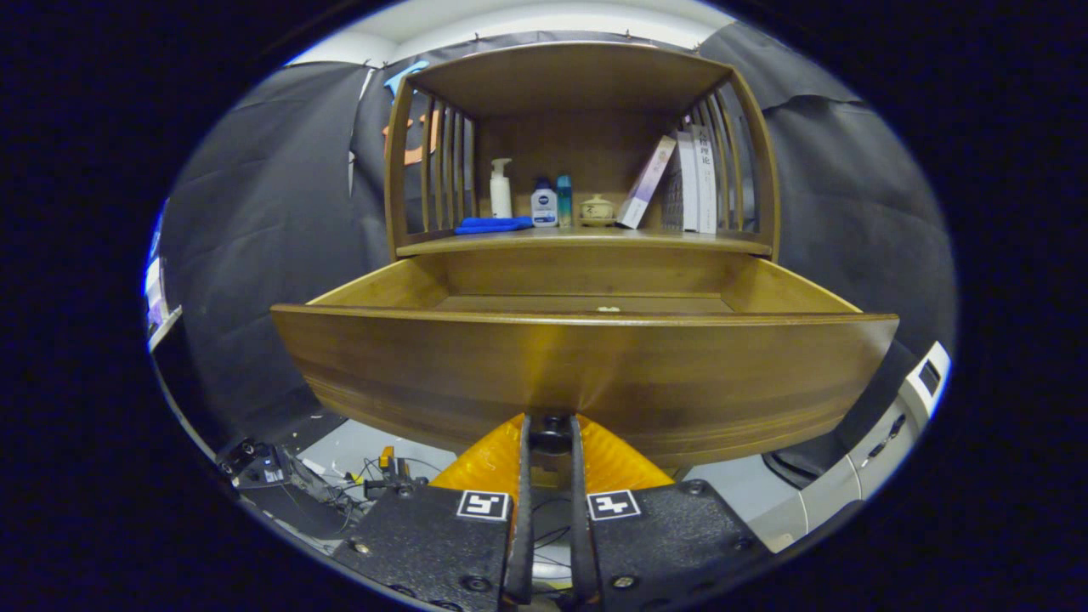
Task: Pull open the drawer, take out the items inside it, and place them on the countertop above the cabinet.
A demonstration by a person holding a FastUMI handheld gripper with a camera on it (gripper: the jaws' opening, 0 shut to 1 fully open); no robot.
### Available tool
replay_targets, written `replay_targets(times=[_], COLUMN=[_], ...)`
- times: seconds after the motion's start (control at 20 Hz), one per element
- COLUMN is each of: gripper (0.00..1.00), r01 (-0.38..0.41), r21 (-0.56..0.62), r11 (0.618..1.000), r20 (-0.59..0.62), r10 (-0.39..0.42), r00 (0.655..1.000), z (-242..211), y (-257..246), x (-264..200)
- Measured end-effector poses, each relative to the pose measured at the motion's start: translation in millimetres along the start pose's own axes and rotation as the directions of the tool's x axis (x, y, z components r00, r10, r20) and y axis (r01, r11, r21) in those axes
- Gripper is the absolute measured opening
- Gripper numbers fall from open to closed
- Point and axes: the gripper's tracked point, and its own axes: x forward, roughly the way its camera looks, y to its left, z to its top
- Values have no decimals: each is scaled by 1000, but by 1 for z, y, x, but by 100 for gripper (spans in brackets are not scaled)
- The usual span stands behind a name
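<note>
Gripper (551,429) jaws narrow, pinched on the drawer knob (551,443).
Drawer (586,365) stands pulled out, small pale item (609,308) on its floor; countertop (586,240) beyond holds blue cloth (493,224), bottles (544,204), books (693,180).

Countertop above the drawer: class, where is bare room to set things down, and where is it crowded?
The front strip of the countertop is bare, also a gap between the jar and the leaning book. Cloth and bottles crowd the left-middle. The gripper is closed on the drawer knob.
</note>
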Motion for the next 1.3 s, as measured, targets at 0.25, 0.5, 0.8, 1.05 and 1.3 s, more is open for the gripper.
replay_targets(times=[0.25, 0.5, 0.8, 1.05, 1.3], gripper=[27, 43, 66, 75, 75], r01=[16, -55, -93, -64, -108], r21=[11, -40, -36, 15, 59], r11=[1000, 998, 995, 998, 992], r20=[-86, -90, -110, -242, -395], r10=[-15, 51, 89, 66, 123], r00=[996, 995, 990, 968, 910], z=[1, 38, 109, 125, 115], y=[-2, 10, -4, -27, -29], x=[-7, -39, -29, 16, 67])
